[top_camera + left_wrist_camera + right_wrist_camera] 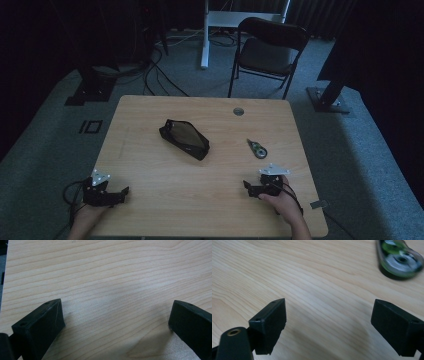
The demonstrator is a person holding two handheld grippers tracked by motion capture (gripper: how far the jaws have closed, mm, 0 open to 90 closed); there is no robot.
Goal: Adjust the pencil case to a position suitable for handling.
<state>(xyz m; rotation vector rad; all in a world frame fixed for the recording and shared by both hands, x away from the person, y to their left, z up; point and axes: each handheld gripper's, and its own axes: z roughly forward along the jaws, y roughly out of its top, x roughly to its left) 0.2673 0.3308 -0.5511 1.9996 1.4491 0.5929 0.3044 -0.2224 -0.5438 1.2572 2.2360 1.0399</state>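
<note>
A black zip pouch [184, 139] lies near the middle of the wooden table [150, 165]. Right of it lies a small clear and green correction tape dispenser [257, 148], seen close up at the top right of the right gripper view [400, 258]. My left gripper [122, 192] rests at the table's near left corner, held by a hand, jaws wide apart over bare wood [117, 315]. My right gripper [248, 188] sits near the front right, a short way nearer than the dispenser, jaws also wide apart with nothing between them [328, 317].
A round cable hole [238, 111] sits at the table's far edge. Behind the table stand a black folding chair [270, 50], a white desk leg [204, 35], dark stands and floor cables [150, 75].
</note>
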